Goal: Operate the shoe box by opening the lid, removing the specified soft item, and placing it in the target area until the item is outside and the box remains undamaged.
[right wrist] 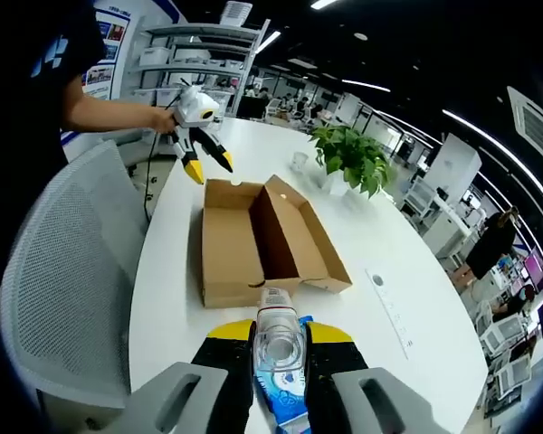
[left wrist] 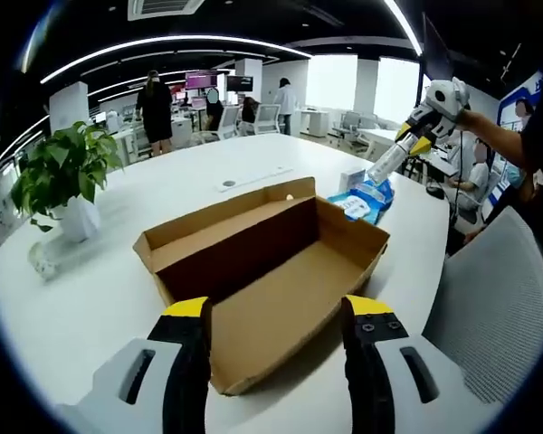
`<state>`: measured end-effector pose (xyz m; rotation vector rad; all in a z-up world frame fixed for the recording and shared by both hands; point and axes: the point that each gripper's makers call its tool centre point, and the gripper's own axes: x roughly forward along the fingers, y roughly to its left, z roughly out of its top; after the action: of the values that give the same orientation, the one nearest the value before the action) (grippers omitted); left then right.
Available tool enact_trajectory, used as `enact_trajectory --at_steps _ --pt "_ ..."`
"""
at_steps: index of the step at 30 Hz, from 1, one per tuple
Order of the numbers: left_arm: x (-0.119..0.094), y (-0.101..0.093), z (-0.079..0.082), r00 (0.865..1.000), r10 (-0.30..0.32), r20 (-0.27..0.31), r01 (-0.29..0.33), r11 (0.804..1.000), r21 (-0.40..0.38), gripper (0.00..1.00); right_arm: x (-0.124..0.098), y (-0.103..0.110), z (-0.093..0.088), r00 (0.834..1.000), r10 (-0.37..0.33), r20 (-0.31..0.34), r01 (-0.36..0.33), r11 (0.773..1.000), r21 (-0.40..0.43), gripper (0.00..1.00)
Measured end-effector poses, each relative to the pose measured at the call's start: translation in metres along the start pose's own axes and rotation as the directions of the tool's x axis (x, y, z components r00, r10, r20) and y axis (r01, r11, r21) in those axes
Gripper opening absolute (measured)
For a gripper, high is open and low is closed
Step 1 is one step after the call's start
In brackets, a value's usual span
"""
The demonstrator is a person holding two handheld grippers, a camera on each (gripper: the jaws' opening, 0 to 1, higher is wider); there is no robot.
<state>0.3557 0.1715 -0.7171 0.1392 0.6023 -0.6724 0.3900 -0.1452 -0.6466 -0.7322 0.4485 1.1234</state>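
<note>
The brown cardboard shoe box point(left wrist: 281, 271) lies open on the white table point(left wrist: 118, 289), lid folded back, with nothing inside. My left gripper point(left wrist: 277, 307) stands open at the box's near end, jaws wide apart on either side of it. Past the box's far right corner, my right gripper point(left wrist: 380, 179) is shut on a soft blue-and-white pack point(left wrist: 364, 197) low over the table. In the right gripper view the pack point(right wrist: 281, 362) sits clamped in the right gripper point(right wrist: 281, 333), just outside the box point(right wrist: 253, 240). The left gripper point(right wrist: 209, 168) hangs open beyond the box.
A potted plant point(left wrist: 63, 172) stands left of the box, also seen as the plant point(right wrist: 353, 158) with a small glass point(right wrist: 299, 161) beside it. A grey mesh chair point(left wrist: 498, 298) is at the table's edge. A small white box point(left wrist: 351, 177) sits near the pack. People stand in the office behind.
</note>
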Motion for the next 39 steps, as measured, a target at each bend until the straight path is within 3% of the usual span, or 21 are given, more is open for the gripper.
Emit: enact_trajectory --at_steps 12,15,22,33,37,39 --pt "-0.011 0.021 -0.021 0.991 0.131 -0.036 -0.133 0.989 -0.070 0.46 0.010 -0.035 -0.016 0.997 0.005 -0.071 -0.008 0.999 -0.037 0.16" --pt "-0.011 0.024 -0.027 0.988 0.143 -0.056 -0.148 0.984 -0.102 0.37 0.014 -0.041 -0.020 0.996 0.013 -0.087 -0.017 0.999 -0.047 0.16" --pt "-0.016 0.043 -0.041 0.967 0.243 -0.083 -0.254 0.953 -0.164 0.29 0.026 -0.054 -0.032 0.989 0.043 -0.145 -0.055 0.995 -0.082 0.16" --pt "-0.014 0.053 -0.055 0.954 0.276 -0.116 -0.298 0.912 -0.282 0.21 0.045 -0.071 -0.041 0.974 0.080 -0.211 -0.106 0.988 -0.110 0.16" --pt "-0.012 0.049 -0.058 0.956 0.259 -0.137 -0.290 0.900 -0.324 0.09 0.051 -0.078 -0.044 0.966 0.093 -0.243 -0.123 0.986 -0.111 0.16" --pt "-0.012 0.050 -0.058 0.954 0.268 -0.136 -0.299 0.891 -0.341 0.08 0.054 -0.080 -0.048 0.959 0.100 -0.266 -0.134 0.984 -0.117 0.16"
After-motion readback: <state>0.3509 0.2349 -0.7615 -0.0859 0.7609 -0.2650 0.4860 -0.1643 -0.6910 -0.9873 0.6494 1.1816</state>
